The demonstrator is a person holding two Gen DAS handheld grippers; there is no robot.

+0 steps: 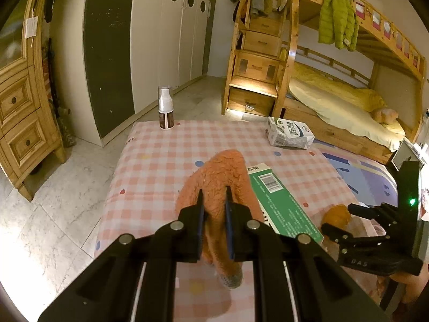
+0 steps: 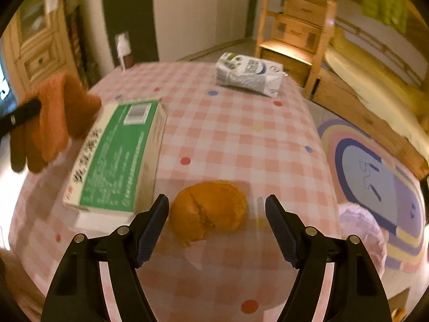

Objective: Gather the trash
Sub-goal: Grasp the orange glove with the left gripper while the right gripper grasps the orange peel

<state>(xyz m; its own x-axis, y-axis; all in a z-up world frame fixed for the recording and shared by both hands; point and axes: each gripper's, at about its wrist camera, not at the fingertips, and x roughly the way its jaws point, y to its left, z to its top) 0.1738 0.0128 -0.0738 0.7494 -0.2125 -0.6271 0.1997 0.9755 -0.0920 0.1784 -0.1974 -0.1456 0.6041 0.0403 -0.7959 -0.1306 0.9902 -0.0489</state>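
My left gripper [image 1: 214, 196] is shut on an orange fuzzy sock [image 1: 222, 177] and holds it up over the pink checked table [image 1: 150, 166]. The sock also shows at the left of the right wrist view [image 2: 59, 112]. My right gripper [image 2: 217, 206] is open just above the table, its jaws on either side of an orange peel [image 2: 209, 212], not touching it. It shows at the right of the left wrist view [image 1: 346, 220]. A green and white box [image 2: 118, 155] lies left of the peel. A crumpled white milk carton [image 2: 249, 73] lies at the far side.
A white spray bottle [image 1: 165, 108] stands on the table's far left corner. A pink plastic bag [image 2: 362, 230] hangs off the table's right edge. Beyond are a wooden bunk bed [image 1: 335, 86], a wardrobe [image 1: 161, 40], a wooden cabinet [image 1: 21, 102] and a rug [image 2: 375, 177].
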